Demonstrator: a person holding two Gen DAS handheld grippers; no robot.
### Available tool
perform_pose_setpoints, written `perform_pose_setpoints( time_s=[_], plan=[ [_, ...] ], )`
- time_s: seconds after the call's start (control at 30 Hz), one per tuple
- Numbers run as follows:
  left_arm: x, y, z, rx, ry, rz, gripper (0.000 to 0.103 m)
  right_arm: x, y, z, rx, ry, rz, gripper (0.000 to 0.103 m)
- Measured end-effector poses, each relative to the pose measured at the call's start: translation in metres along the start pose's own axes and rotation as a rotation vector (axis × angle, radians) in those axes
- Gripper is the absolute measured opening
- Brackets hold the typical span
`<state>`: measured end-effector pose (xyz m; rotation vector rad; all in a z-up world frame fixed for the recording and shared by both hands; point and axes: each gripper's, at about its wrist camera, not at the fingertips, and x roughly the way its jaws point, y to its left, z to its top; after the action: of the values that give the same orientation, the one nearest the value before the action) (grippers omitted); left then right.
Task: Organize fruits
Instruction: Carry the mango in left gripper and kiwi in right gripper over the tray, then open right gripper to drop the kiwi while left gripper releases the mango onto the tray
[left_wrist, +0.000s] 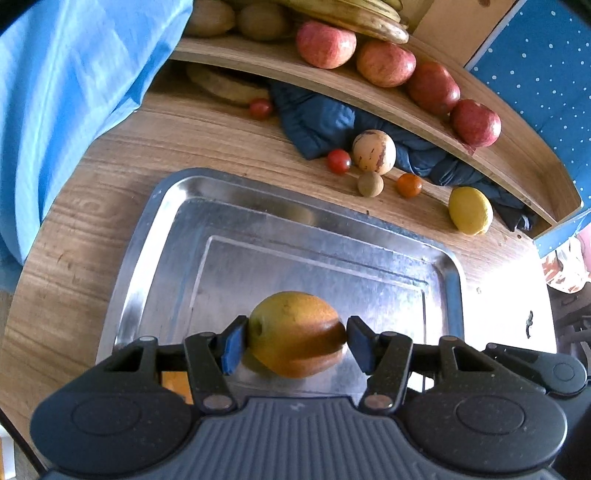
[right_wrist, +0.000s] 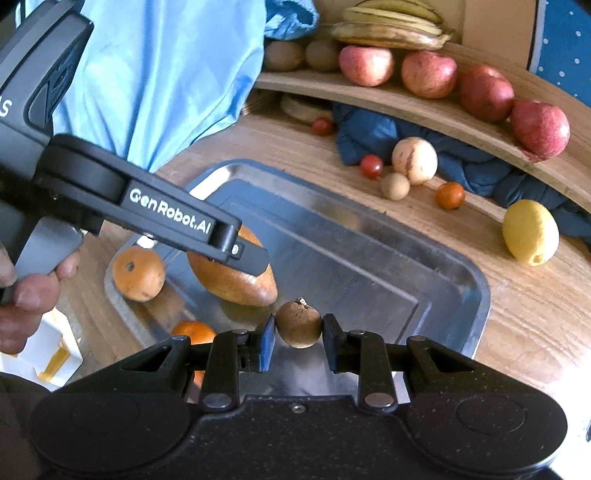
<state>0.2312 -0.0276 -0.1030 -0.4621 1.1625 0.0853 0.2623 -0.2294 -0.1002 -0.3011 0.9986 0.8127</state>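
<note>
Left wrist: my left tongs (left_wrist: 295, 341) clamp a mango (left_wrist: 295, 334) above the tray (left_wrist: 177, 229); right tongs (right_wrist: 298, 332) pinch a small brown fruit (right_wrist: 298, 325). Carrying step, I judge; next, lower and release.

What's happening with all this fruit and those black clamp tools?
A person is sorting fruit with two hand-held grippers. The left gripper is clamped on a mango above the metal tray. The right gripper holds a small brown round fruit over the same tray. An orange sits at the tray's edge; apples line the wooden shelf.
</note>
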Motion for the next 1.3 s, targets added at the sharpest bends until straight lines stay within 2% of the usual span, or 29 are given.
perform_pose_setpoints(
  time_s=[0.5,1.03,1.23,1.3],
  plan=[
    [-0.009,0.004,-0.019,-0.041,-0.018,0.006,0.061,-0.006,0.005,-0.017,-0.041,0.044,0.050,0.029],
    [-0.020,0.009,-0.027,-0.035,-0.048,0.048,0.062,-0.010,0.001,-0.032,-0.048,0.061,0.053,0.032],
    [-0.032,0.008,-0.035,-0.023,-0.063,0.066,0.071,-0.014,0.000,-0.034,-0.044,0.056,0.058,0.042],
    [-0.038,0.005,-0.037,-0.013,-0.074,0.072,0.075,-0.016,-0.001,-0.035,-0.045,0.052,0.061,0.049]
  ],
)
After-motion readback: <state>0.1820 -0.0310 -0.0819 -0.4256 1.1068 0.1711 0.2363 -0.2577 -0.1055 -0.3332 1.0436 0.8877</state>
